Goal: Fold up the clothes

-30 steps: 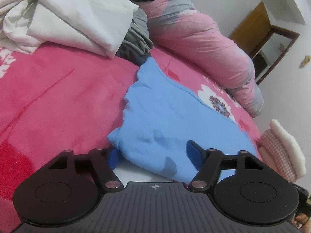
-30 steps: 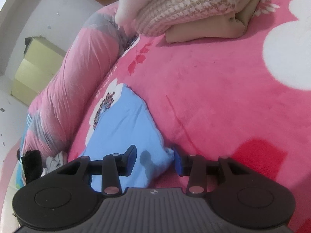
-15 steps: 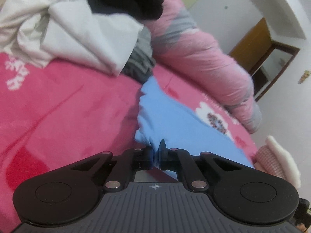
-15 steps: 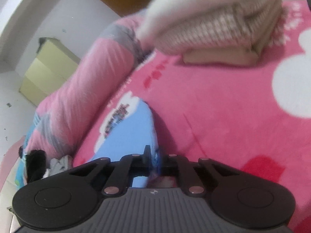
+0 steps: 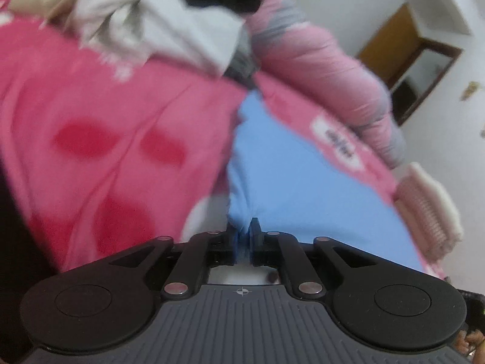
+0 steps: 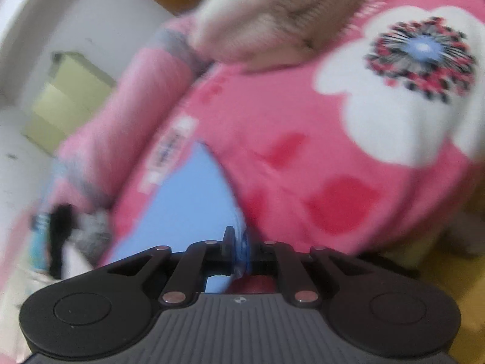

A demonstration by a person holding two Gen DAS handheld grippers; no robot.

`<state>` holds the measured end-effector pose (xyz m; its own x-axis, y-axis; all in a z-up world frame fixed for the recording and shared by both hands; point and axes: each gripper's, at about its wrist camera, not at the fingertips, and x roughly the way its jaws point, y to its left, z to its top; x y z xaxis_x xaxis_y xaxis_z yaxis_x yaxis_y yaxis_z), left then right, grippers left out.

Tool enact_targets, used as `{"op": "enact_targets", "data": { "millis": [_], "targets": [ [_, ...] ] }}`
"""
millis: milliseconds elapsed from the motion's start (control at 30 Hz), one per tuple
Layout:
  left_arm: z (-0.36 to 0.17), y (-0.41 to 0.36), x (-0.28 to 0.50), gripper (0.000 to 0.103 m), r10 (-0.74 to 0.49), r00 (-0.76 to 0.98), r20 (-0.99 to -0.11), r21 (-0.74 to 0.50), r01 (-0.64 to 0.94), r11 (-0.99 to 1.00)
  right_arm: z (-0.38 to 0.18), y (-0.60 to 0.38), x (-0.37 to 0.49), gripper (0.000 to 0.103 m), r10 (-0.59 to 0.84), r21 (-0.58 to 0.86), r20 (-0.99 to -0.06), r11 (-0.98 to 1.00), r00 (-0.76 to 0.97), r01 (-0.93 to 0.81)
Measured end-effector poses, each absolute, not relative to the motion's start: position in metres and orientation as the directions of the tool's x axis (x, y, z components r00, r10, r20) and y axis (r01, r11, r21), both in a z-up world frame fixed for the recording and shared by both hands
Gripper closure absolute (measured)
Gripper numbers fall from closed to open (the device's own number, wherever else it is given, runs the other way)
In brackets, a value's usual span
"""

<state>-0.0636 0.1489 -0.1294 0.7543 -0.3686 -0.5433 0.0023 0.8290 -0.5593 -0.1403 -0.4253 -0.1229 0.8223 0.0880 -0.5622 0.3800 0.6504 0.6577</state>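
A light blue garment [image 5: 291, 179] lies on the pink flowered bed cover [image 5: 121, 139]. My left gripper [image 5: 243, 236] is shut on the garment's near corner, with cloth bunched between the jaws. In the right wrist view the same blue garment [image 6: 188, 200] stretches away to the left, and my right gripper [image 6: 239, 248] is shut on its other near corner. The garment is pulled up from the bed at both held corners. Both views are blurred by motion.
A heap of white, grey and black clothes [image 5: 169, 27] lies at the far left of the bed. A rolled pink quilt [image 5: 327, 69] runs along the far side. A folded stack of beige and checked clothes [image 6: 282, 9] sits on the bed; it also shows in the left wrist view [image 5: 430, 209].
Both grippers were open around the blue garment's near corners a second ago; they have closed on them and lifted, pulling the cloth up and towards me.
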Motion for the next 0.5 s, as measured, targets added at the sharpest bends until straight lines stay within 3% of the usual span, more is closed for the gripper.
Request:
{"op": "enact_targets", "data": {
  "millis": [33, 67, 100, 167, 300, 433, 500],
  "targets": [
    [-0.129, 0.151, -0.065, 0.086, -0.367, 0.760, -0.537, -0.564, 0.000, 0.826, -0.121, -0.425, -0.141, 0.093, 0.081, 0.651, -0.563, 0.656, 0.822, 0.381],
    [-0.125, 0.153, -0.068, 0.074, -0.350, 0.775, -0.526, -0.555, -0.001, 0.832, -0.116, -0.424, -0.142, 0.086, 0.064, 0.638, -0.569, 0.664, 0.820, 0.391],
    [-0.121, 0.155, -0.072, 0.066, -0.325, 0.793, -0.515, -0.539, -0.004, 0.842, -0.108, -0.422, -0.144, 0.073, 0.029, 0.605, -0.575, 0.687, 0.818, 0.402],
    [-0.112, 0.159, -0.080, 0.043, -0.268, 0.828, -0.493, -0.495, -0.014, 0.869, -0.092, -0.414, -0.152, 0.058, -0.075, 0.510, -0.571, 0.748, 0.817, 0.425],
    [-0.095, 0.153, -0.085, 0.033, -0.212, 0.862, -0.460, -0.405, 0.009, 0.914, -0.072, -0.387, -0.164, 0.058, -0.201, 0.365, -0.513, 0.829, 0.834, 0.424],
    [-0.083, 0.123, -0.077, 0.000, -0.232, 0.867, -0.441, -0.294, 0.104, 0.950, -0.067, -0.332, -0.146, 0.058, -0.135, 0.258, -0.455, 0.926, 0.880, 0.275],
    [-0.080, 0.102, -0.067, 0.000, -0.244, 0.861, -0.446, -0.238, 0.149, 0.960, -0.073, -0.300, -0.128, 0.059, -0.094, 0.188, -0.435, 0.963, 0.895, 0.193]
  ]
}}
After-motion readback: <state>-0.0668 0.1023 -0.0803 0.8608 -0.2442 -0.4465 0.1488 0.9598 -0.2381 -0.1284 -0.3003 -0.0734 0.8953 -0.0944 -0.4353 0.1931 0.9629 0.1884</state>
